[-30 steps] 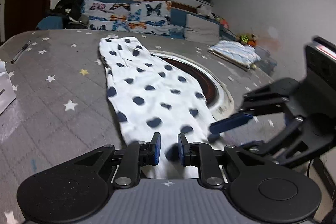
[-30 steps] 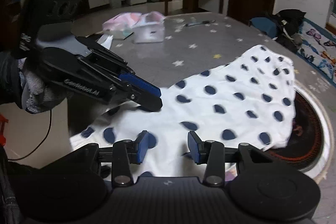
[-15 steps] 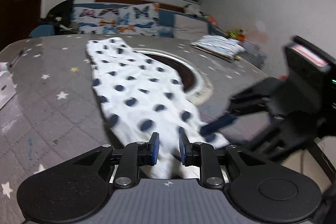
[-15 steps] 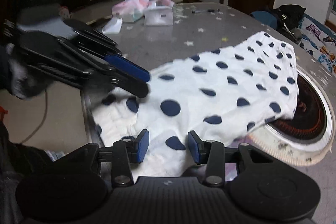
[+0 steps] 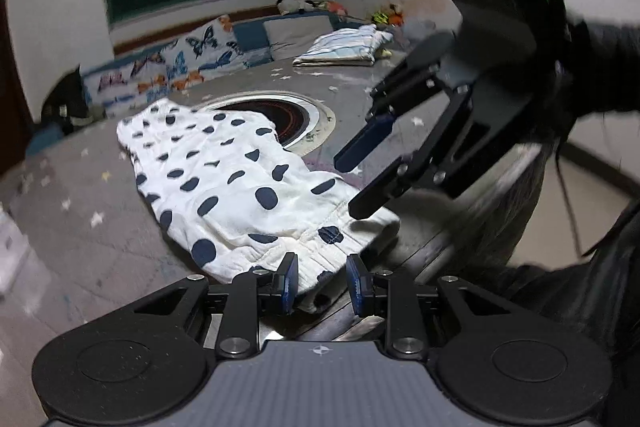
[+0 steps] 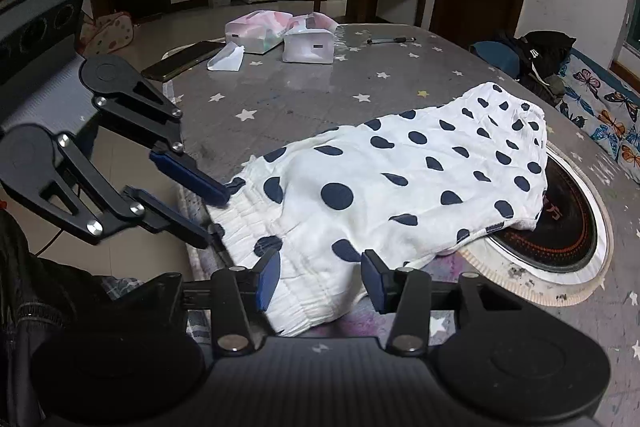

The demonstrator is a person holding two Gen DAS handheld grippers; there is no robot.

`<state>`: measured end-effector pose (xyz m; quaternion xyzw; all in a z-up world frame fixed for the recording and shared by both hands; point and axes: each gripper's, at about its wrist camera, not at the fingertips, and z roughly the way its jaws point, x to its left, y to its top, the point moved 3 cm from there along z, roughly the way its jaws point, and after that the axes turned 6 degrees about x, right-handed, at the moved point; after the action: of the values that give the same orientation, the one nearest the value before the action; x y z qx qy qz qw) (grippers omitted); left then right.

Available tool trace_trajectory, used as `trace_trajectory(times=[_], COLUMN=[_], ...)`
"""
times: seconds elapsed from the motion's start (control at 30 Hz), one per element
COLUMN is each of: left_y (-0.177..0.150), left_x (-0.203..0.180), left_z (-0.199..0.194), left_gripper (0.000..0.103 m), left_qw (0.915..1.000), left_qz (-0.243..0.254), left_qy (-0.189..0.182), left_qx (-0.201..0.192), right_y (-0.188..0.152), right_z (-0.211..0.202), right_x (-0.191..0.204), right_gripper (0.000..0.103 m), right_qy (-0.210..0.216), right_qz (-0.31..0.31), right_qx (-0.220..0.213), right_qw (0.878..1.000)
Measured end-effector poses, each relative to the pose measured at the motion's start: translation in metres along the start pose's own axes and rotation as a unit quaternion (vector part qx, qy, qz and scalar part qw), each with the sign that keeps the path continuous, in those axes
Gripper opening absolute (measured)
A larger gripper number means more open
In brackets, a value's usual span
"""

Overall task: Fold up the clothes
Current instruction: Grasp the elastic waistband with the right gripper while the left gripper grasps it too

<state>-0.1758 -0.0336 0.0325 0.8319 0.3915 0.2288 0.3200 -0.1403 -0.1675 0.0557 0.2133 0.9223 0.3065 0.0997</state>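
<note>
A white garment with dark blue dots (image 5: 224,179) lies flat on the grey star-patterned table (image 5: 80,235), its elastic waistband at the near edge. It also shows in the right wrist view (image 6: 400,179). My left gripper (image 5: 318,283) is open, jaws either side of the waistband's end, gripping nothing. In the right wrist view it (image 6: 212,215) sits at the waistband's left corner. My right gripper (image 6: 320,281) is open over the waistband's other end. In the left wrist view it (image 5: 352,183) hovers just above the cloth.
A round inset burner (image 6: 560,227) lies partly under the garment. Tissue boxes (image 6: 308,43), a phone (image 6: 180,61) and a pen (image 6: 390,40) sit at the table's far side. A folded striped cloth (image 5: 344,47) lies on the table's far side. The table edge is close below both grippers.
My left gripper was shut on the waistband and has opened, letting it go. The garment has settled flat on the table. Both grippers have drawn back toward the table's near edge.
</note>
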Motion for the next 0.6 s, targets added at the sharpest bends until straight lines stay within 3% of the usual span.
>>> trace_trajectory(times=[0.13,0.27,0.4,0.6], left_y=[-0.003,-0.003,0.003,0.022], left_x=[-0.012,-0.015,-0.01,0.014], left_z=[0.012,0.018,0.012,0.004], left_gripper=[0.03,0.025,0.01,0.007], left_qw=[0.9969,0.9952,0.9963,0.9993], left_qz=[0.066,0.084,0.071,0.029], left_qy=[0.042,0.049,0.049,0.025], left_qx=[0.007,0.01,0.004,-0.004], right_y=[-0.002,-0.004,-0.006,-0.005], right_z=[-0.003,-0.006,-0.009,-0.012], right_x=[0.003,0.006,0.011,0.03], right_gripper=[0.046,0.048,0.051,0.057], right_qy=[-0.002,-0.005,-0.01,-0.032], right_qz=[-0.002,-0.005,-0.013,-0.074], right_qx=[-0.002,-0.004,-0.007,-0.018], right_qw=[1.0,1.0,1.0,0.997])
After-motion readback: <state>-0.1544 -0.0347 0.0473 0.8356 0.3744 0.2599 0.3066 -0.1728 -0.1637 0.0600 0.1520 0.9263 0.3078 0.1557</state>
